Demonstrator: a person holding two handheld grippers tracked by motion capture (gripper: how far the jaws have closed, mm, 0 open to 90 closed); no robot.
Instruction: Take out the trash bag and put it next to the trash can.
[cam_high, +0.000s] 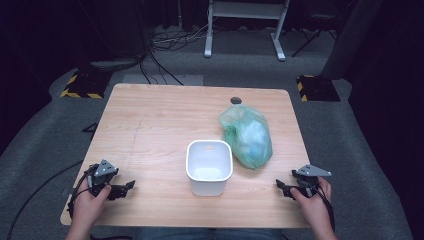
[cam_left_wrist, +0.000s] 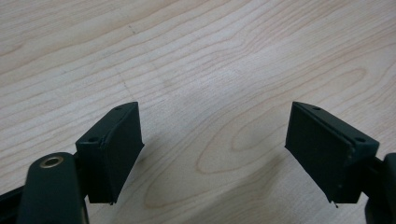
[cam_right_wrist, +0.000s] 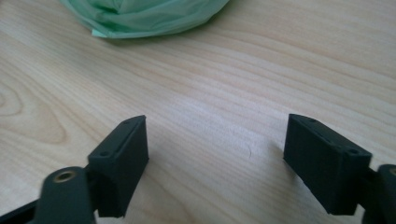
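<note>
A white square bin (cam_high: 209, 166) stands near the front middle of the wooden table (cam_high: 160, 120). Just right of it and a bit farther back lies a stuffed pale green plastic bag (cam_high: 248, 136), and its lower edge (cam_right_wrist: 144, 16) shows at the top of the right gripper view. At the front left corner my left gripper (cam_high: 131, 186) lies low over the wood, pointing toward the bin, open with bare table between its fingers (cam_left_wrist: 114, 149). My right gripper (cam_high: 280, 187) rests near the front right edge, open, nothing between its fingers (cam_right_wrist: 123, 158).
Beyond the table's far edge is grey carpet with cables (cam_high: 165, 42) and a white metal frame (cam_high: 245, 25). Yellow-and-black striped blocks (cam_high: 82, 85) (cam_high: 315, 87) sit by the far corners. A small dark hole (cam_high: 236, 100) marks the table's back edge.
</note>
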